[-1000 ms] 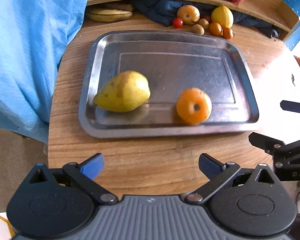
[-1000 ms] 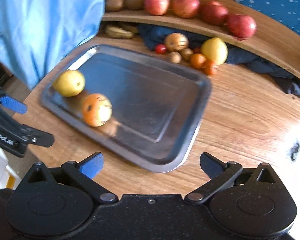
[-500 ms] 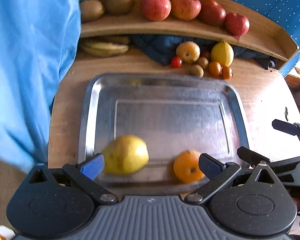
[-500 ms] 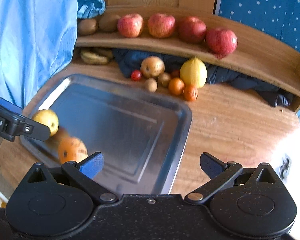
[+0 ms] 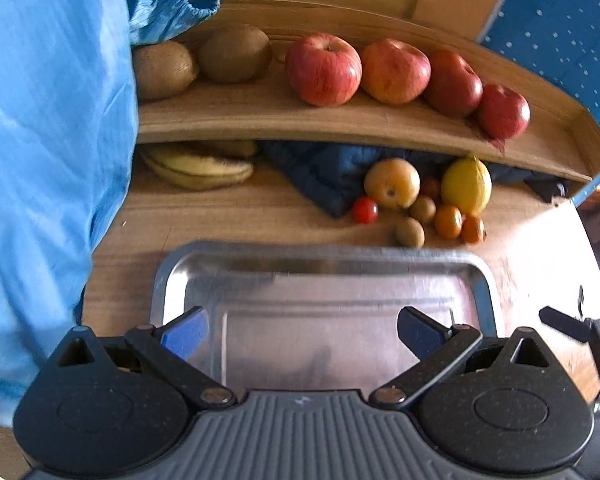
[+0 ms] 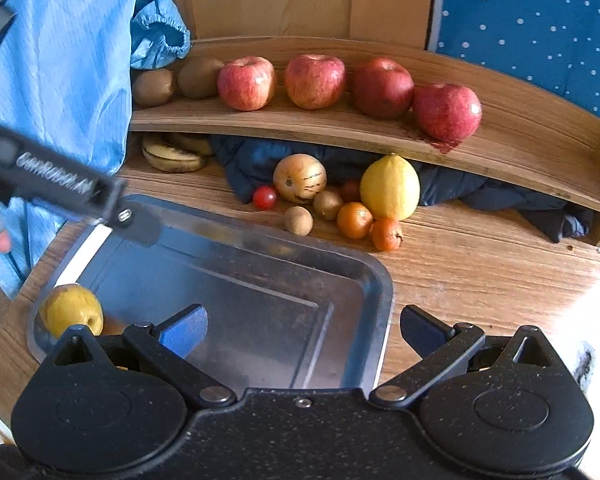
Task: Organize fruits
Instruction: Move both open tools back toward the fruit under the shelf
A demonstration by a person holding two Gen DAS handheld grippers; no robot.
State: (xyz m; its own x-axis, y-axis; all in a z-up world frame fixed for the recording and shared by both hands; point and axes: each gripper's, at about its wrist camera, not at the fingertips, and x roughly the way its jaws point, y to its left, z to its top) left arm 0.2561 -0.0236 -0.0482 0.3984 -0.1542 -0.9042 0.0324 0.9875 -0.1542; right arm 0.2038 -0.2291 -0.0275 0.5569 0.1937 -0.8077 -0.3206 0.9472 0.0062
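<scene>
While both the left gripper [image 5: 300,334] and right gripper [image 6: 302,330] hover empty with jaws spread above the metal tray [image 6: 382,280], a yellow pear [image 6: 71,310] lies in its near-left corner, an orange fruit perhaps beside it.

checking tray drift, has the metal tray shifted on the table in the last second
Cannot tell. The tray sits lower in both views, but the shelf and lemon slid down too, so the cameras moved.
</scene>
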